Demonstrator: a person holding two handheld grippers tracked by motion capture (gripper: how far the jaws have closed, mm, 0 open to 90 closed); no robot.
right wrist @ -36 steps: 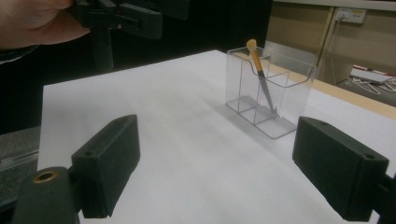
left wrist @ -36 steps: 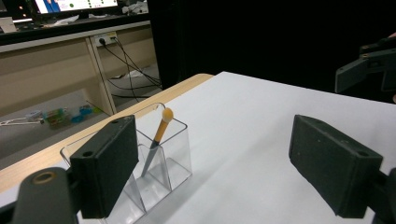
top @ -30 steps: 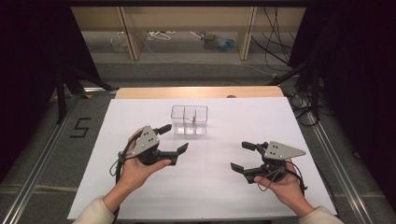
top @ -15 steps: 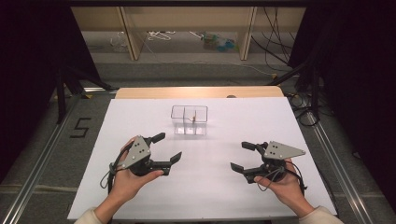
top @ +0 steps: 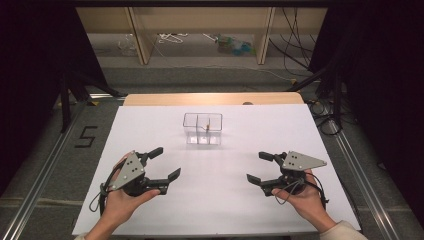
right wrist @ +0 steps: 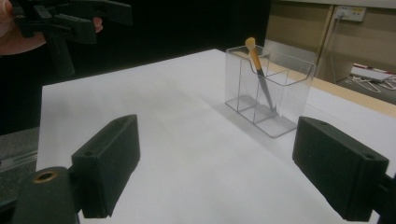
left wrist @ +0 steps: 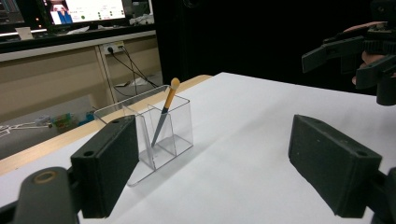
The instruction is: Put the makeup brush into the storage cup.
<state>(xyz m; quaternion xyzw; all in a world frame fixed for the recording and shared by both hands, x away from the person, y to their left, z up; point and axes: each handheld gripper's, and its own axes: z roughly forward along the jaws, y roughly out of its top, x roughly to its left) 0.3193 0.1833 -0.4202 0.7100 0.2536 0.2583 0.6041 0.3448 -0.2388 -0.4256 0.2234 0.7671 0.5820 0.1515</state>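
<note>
Two tools sit low in the high view over one white surface [top: 220, 200], which fills the frame's centre w/ a wooden strip along its far edge. Both are held in a person's hands coming up from the bottom edge.

Left tool [top: 164, 165] is at lower left of the high view, jaws spread wide, nothing between them, pointing toward frame centre-right. In its own view the two black jaws rise at lower left and lower right w/ bare surface between.

Right tool [top: 259, 167] is at lower right of the high view, jaws likewise released and empty, pointing toward frame centre-left. Its own view shows the same: jaws apart, white surface in the gap. Each tool carries a grey three-cornered plate on top; cables trail by the hands.

Clear organizer [top: 202, 129] stands upright at upper centre of the high view, near the far edge of the surface, well apart from both tools. It's a see-through box w/ inner dividers; in the left tool's view it's at centre-left, in the right tool's view at upper right.

Brush [left wrist: 166, 109] stands tilted inside one compartment of the organizer, orange-tan tip up above the rim, dark end down at the floor. Which compartment exactly: one beside a divider, can't say more.
</note>
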